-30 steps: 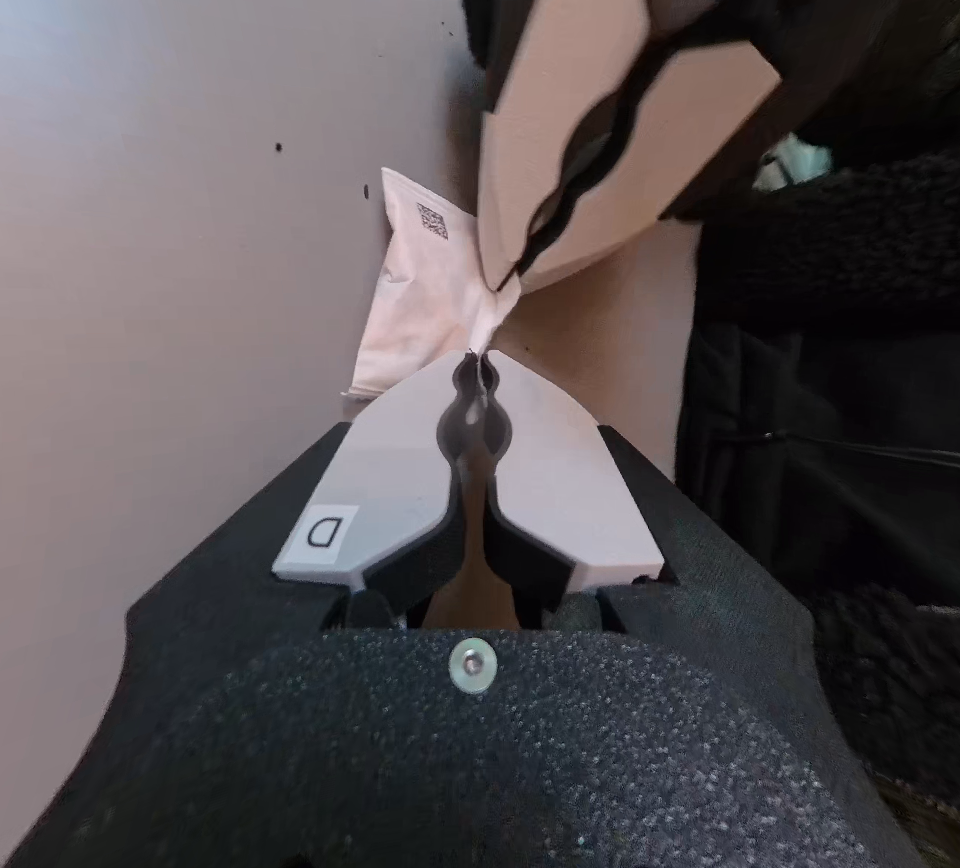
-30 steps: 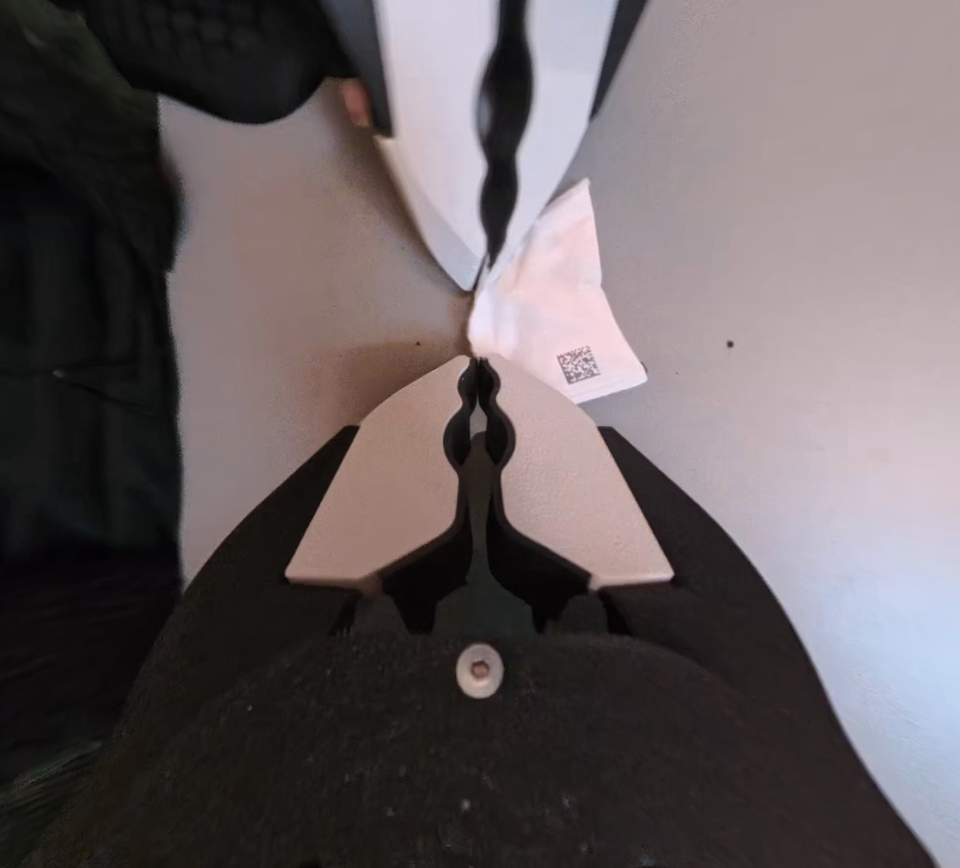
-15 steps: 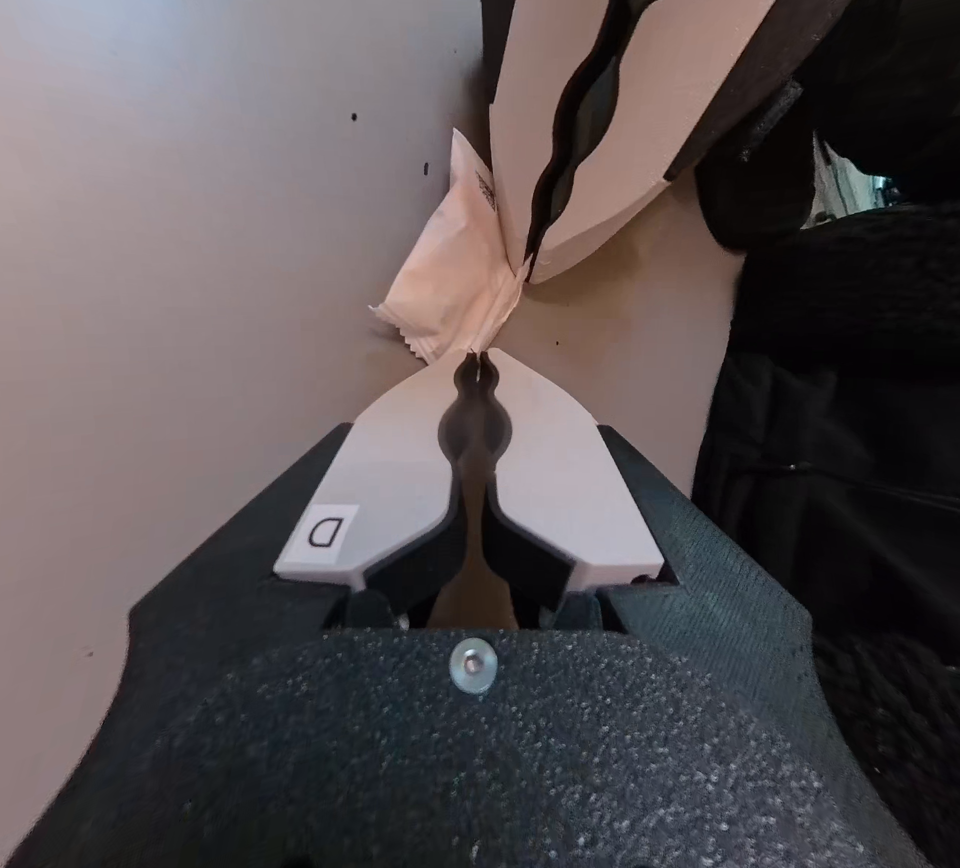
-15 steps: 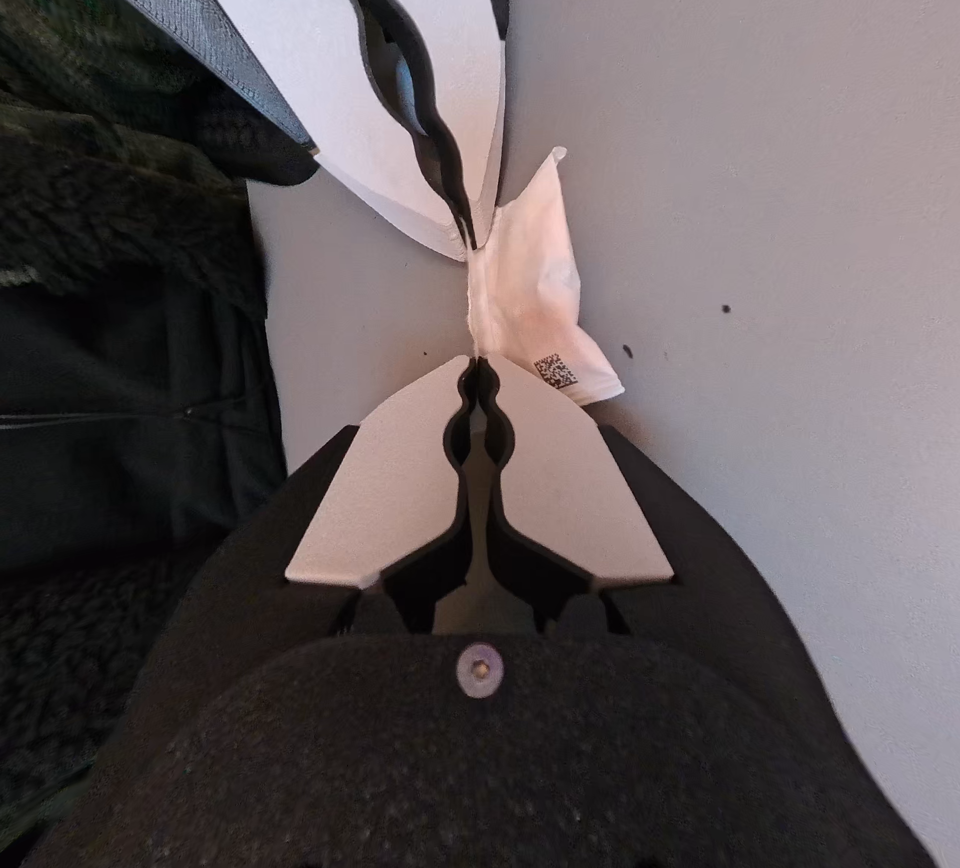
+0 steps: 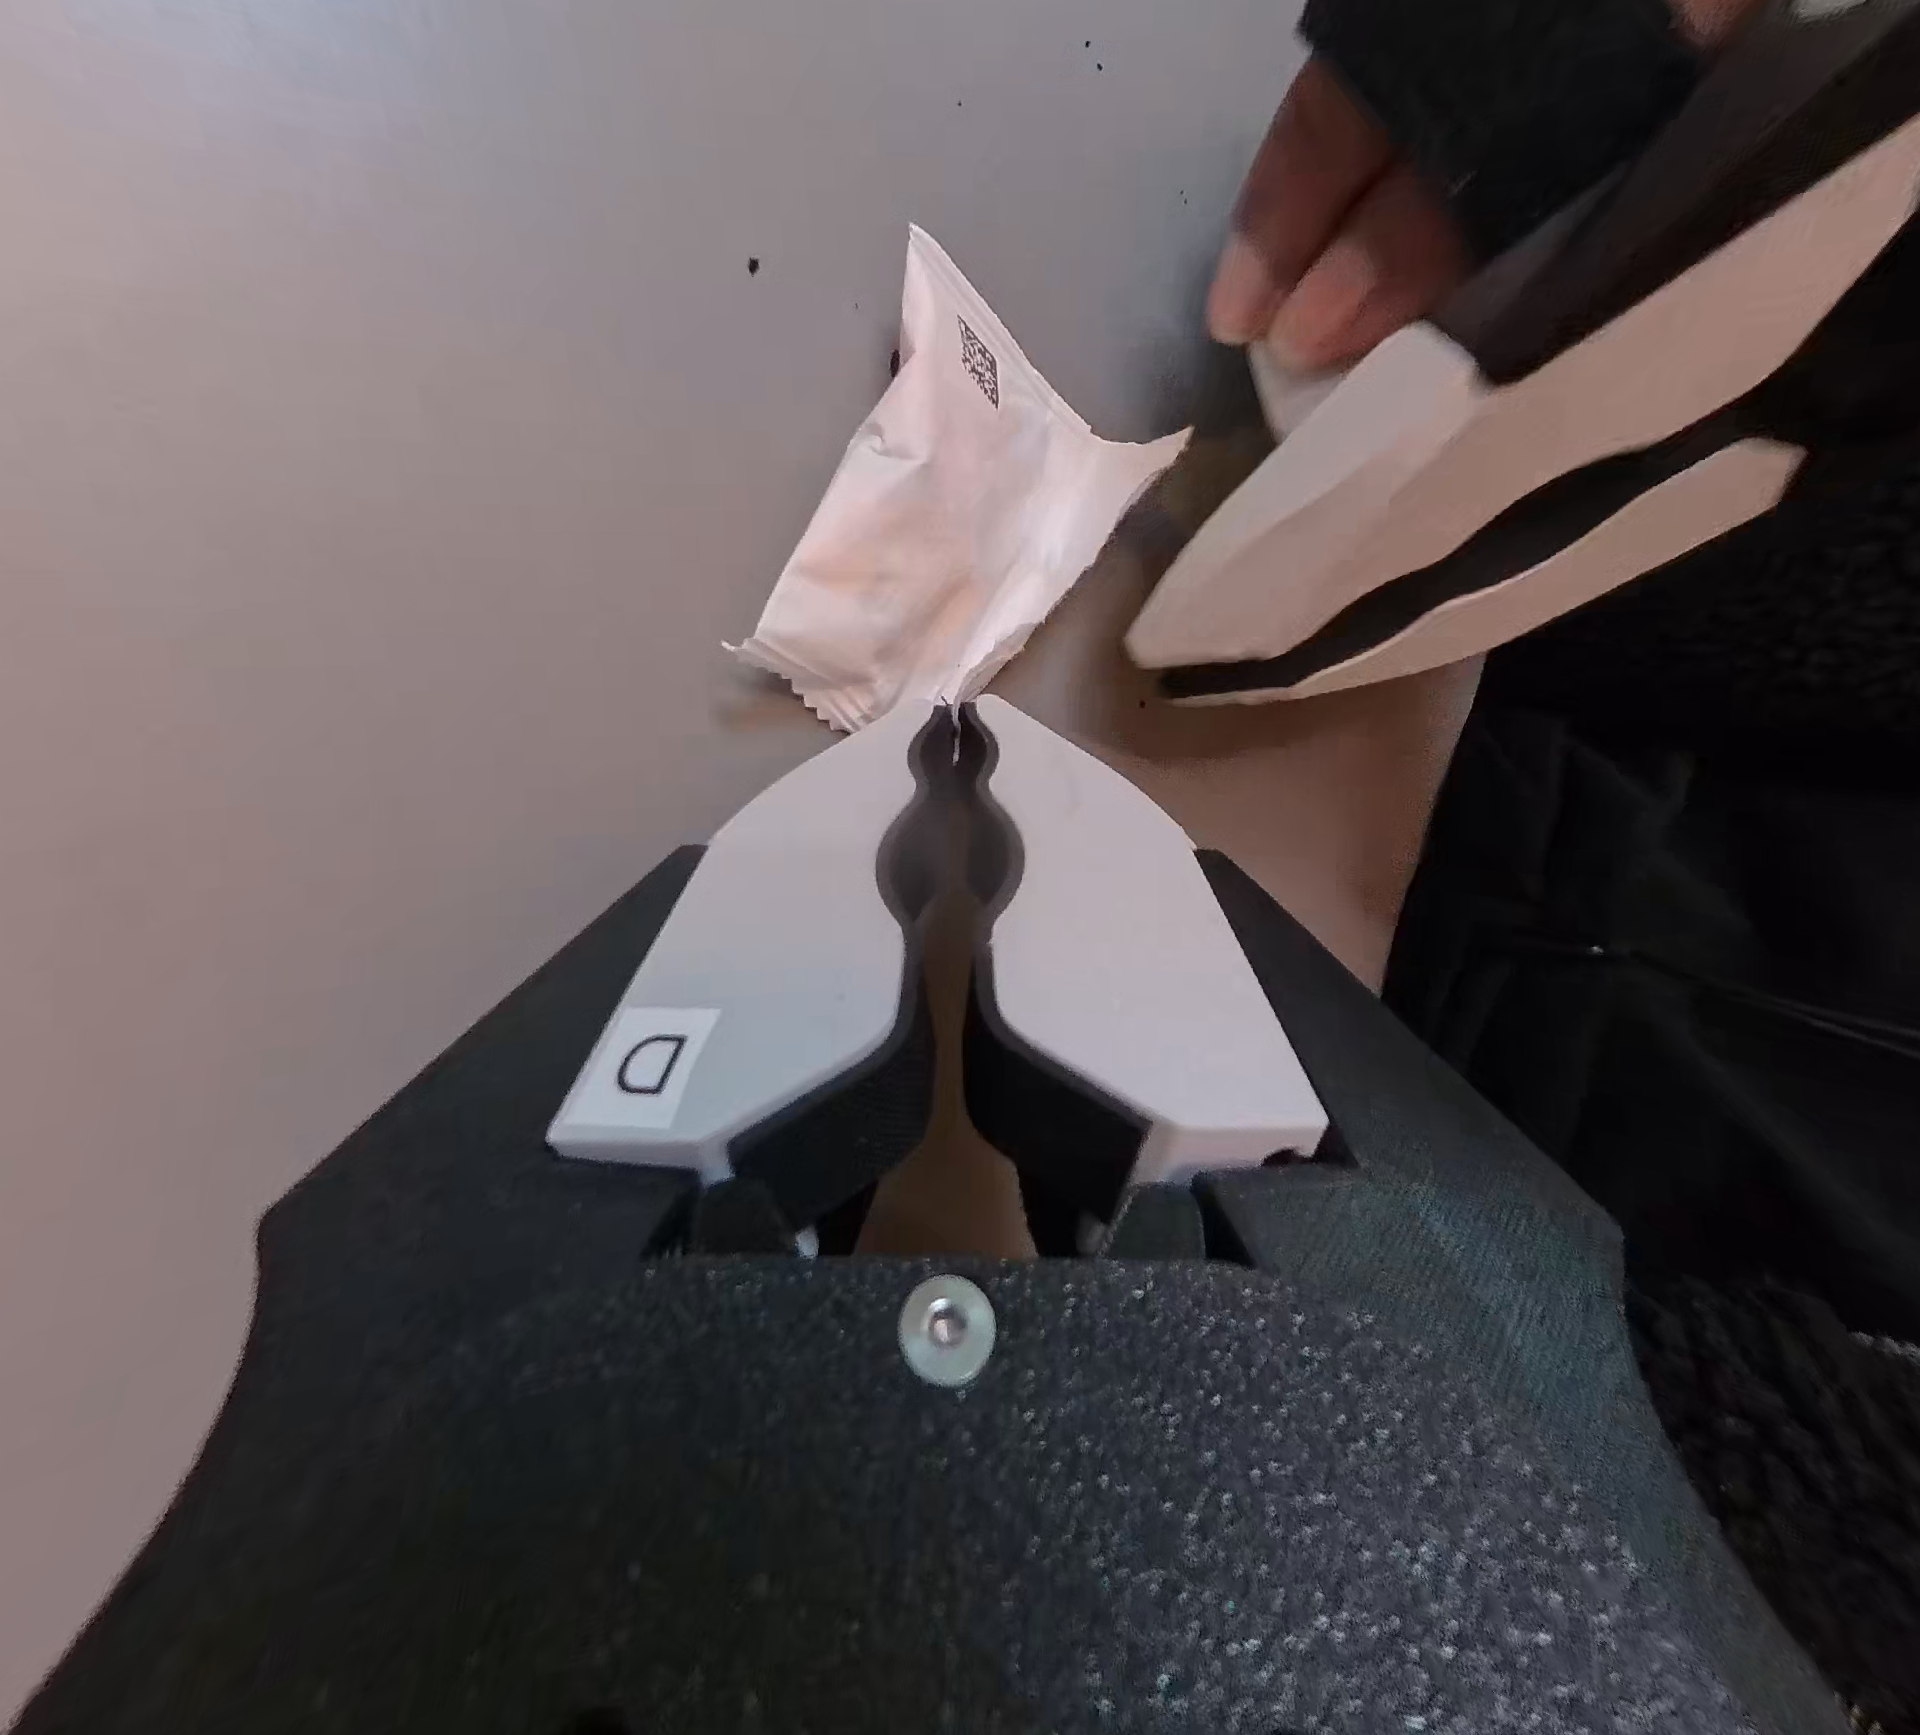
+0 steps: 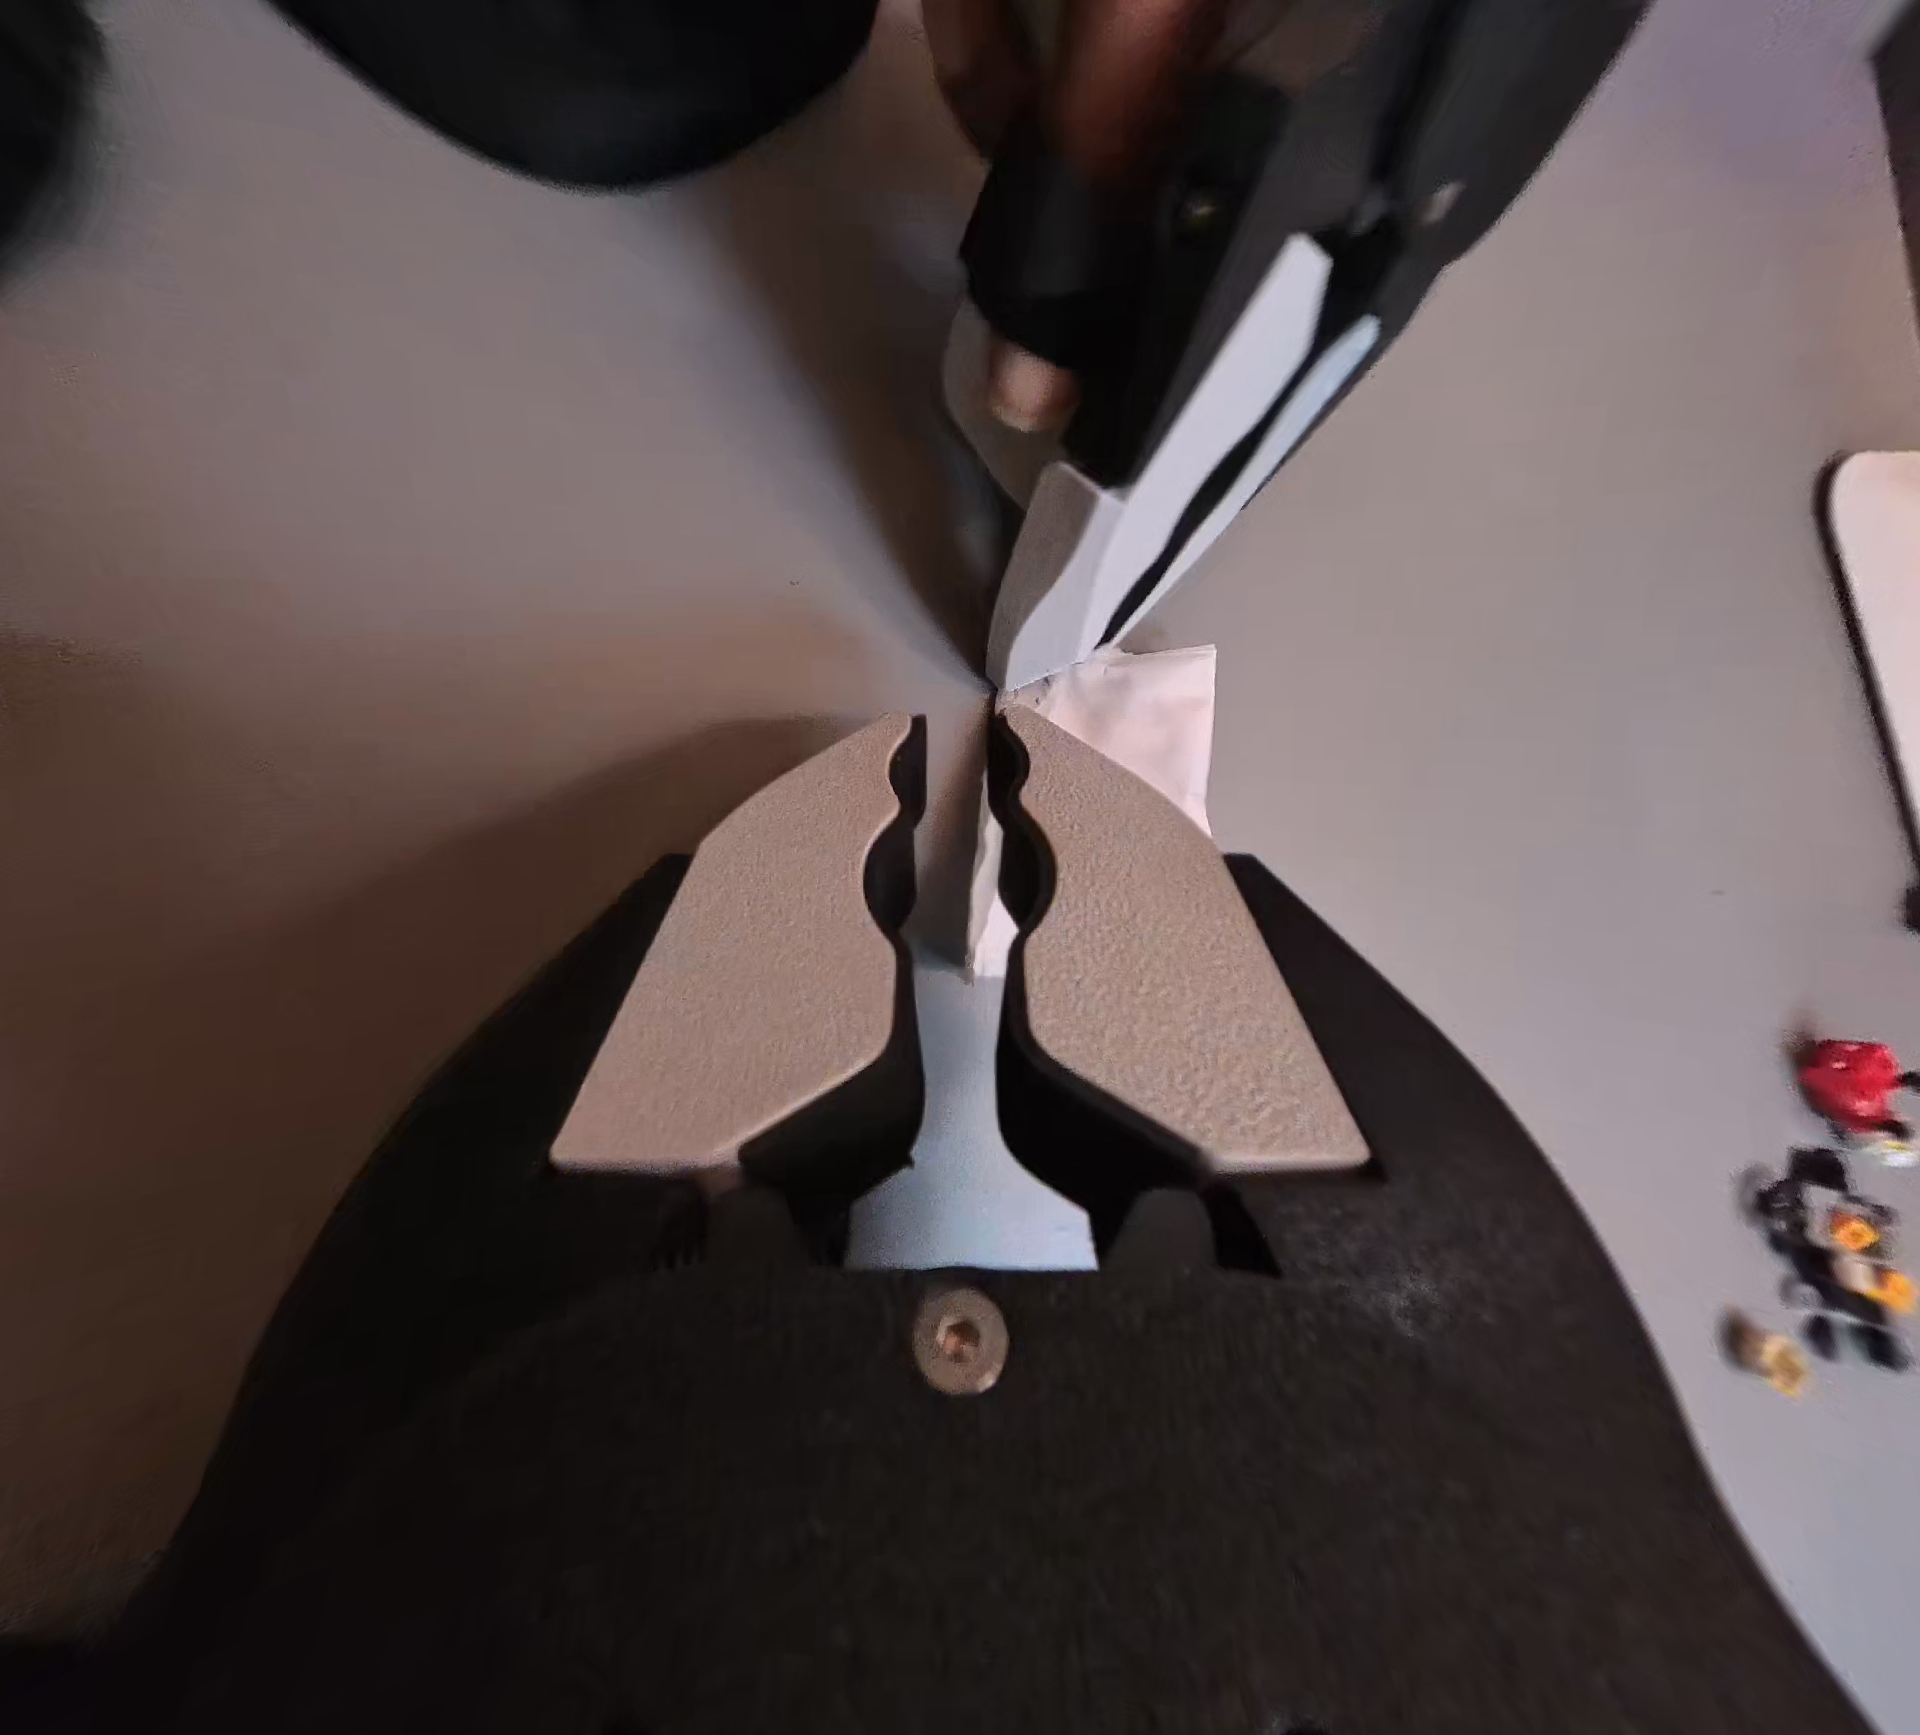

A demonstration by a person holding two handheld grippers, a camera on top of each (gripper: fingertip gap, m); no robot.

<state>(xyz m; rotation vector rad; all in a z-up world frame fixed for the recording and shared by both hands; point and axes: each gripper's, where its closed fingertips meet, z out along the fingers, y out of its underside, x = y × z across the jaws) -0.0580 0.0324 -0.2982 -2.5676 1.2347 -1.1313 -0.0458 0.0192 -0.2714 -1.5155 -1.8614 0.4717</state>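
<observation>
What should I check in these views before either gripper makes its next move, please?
1. Left gripper grip: ok, its fingertips are shut on a corner of the white packet.
2. Right gripper free: ok, its fingers stand apart, and the left wrist view shows it clear of the packet.
3. Packet opened: cannot tell; the edge nearest the right gripper looks ragged.
4. Packet resting on the table or lifted: cannot tell.
5. Small coloured pieces: ok, off to the side of both grippers.
</observation>
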